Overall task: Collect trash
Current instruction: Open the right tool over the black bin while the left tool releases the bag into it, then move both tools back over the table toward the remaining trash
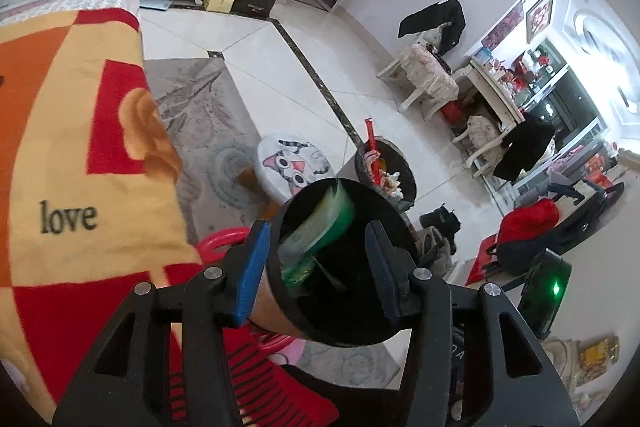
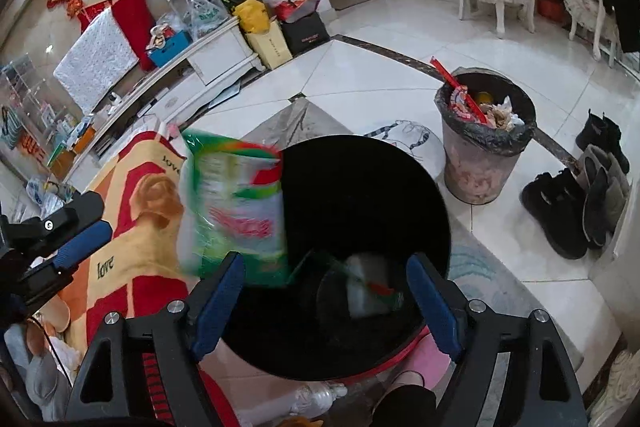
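In the right wrist view, the left gripper (image 2: 86, 227) reaches in from nine o'clock, tilted downward, its jaws apart and empty. At ten o'clock of the black bin (image 2: 360, 187), a blurred green wrapper (image 2: 236, 203) hangs at the rim, touching neither tool. The right gripper (image 2: 326, 303) points steeply down into the bin, fingers spread wide, gripping nothing, with another wrapper (image 2: 370, 291) lying inside between them.

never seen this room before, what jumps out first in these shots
A blurred green snack bag hangs at the rim of a black bin, between the two pairs of open jaws. Left of it lies a red and orange "love" blanket; behind stands a full, lined trash can.
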`<state>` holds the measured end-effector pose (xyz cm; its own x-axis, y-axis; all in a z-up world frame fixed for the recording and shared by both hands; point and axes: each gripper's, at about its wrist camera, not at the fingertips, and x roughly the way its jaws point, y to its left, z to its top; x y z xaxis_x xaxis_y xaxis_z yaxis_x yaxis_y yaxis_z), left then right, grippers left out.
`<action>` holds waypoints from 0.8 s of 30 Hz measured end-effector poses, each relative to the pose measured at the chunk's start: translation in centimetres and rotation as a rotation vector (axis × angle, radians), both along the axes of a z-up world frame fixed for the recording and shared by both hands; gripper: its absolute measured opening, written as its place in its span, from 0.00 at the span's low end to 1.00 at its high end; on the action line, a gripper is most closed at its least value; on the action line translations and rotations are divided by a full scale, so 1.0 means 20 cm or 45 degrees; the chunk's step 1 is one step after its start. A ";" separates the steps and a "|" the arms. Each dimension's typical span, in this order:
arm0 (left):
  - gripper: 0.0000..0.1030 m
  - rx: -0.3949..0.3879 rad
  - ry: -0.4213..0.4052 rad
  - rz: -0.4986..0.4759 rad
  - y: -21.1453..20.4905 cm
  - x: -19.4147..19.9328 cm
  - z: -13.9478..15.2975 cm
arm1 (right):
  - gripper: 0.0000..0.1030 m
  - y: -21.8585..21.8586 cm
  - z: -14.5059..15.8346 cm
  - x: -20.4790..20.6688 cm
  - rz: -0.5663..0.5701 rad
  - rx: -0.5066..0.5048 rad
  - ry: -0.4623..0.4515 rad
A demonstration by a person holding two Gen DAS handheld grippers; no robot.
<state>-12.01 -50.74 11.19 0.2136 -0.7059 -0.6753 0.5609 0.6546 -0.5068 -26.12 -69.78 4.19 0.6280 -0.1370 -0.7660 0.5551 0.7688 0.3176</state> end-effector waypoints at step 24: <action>0.47 0.148 -0.138 0.222 0.60 -0.11 0.08 | 0.78 0.53 0.08 0.17 0.281 -0.118 -0.020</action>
<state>-14.19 -38.65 12.87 0.4015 -0.5707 -0.7163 0.4811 0.7970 -0.3653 -22.77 -59.23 5.85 0.6624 -0.0641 -0.7464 0.3656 0.8973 0.2473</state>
